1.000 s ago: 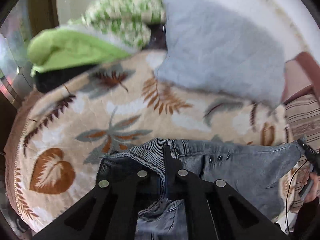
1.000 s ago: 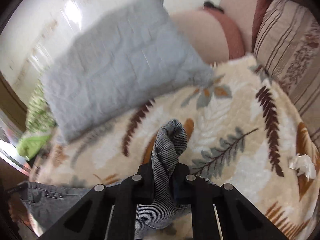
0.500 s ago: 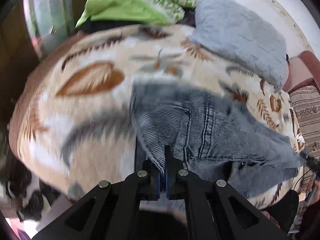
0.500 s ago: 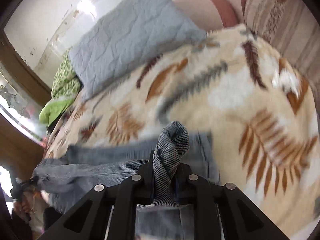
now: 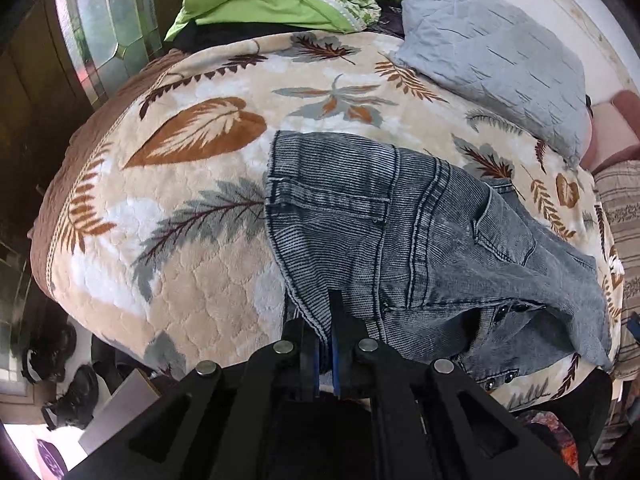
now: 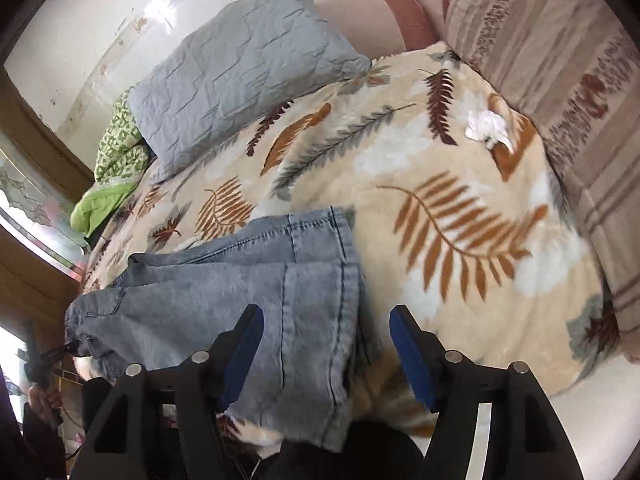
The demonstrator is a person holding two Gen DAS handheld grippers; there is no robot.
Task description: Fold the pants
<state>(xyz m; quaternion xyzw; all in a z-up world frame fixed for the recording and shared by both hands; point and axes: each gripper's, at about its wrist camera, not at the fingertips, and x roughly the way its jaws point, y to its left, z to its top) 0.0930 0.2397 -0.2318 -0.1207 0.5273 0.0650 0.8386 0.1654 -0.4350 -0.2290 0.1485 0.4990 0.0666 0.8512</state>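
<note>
Across the near edge of the leaf-print blanket (image 5: 192,240) lie the pants (image 5: 400,232), long axis running left-right along the bed edge: waist end toward the left gripper, leg end toward the right one.

Left wrist view: waistband and back pockets spread from about 11 to 3 o'clock of the left gripper (image 5: 326,344). Its fingers are pressed together, pinching the waistband hem right at 12. Fabric near 3–4 o'clock sags off the edge, snaps showing, so that side is not flat.

Right wrist view: leg cuffs (image 6: 320,280) sit at 11–12 o'clock of the right gripper (image 6: 326,354), doubled over, cuff edge reaching into the gap. Fingers are spread wide, nothing held; left pad (image 6: 244,352) hovers over denim, right pad (image 6: 412,356) over bare blanket.

Judgement: the fold turns on the long axis. The right gripper is nearer the cuffs and needs to shift slightly toward 11 to get both layers, then carry them toward the waist. The left one anchors.

Further out: grey pillow (image 6: 240,80) at 11–12, well apart; white tissue (image 6: 488,128) at 1; green bedding (image 5: 272,0) at 12 in the left view.
</note>
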